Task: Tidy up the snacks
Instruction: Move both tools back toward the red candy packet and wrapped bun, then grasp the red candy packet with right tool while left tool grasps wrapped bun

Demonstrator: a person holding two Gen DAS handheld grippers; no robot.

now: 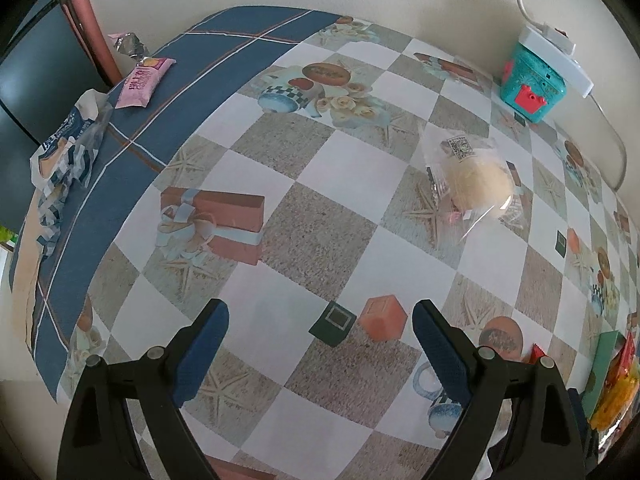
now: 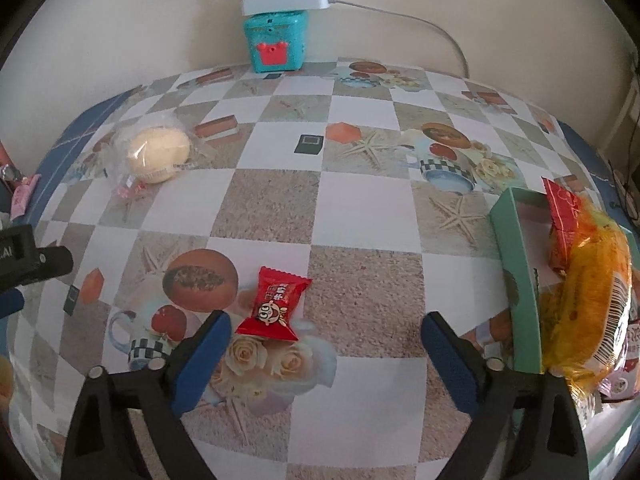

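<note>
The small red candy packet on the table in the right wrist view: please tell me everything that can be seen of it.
The red candy packet is a small pillow-shaped wrapper of glossy foil or plastic with crimped, flared ends. It is sealed, and its face carries a cartoon face and white characters. It lies flat and slightly tilted on the printed tablecloth, over a rose picture, apart from the other snacks. It sits just ahead of the open right gripper, nearer that gripper's left finger; nothing touches it.

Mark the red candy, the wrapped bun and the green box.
red candy (image 2: pixel 276 306): right wrist view, middle of the wrapper.
wrapped bun (image 2: pixel 157 154): right wrist view, top of the bun.
green box (image 2: pixel 516 276): right wrist view, left wall.
</note>
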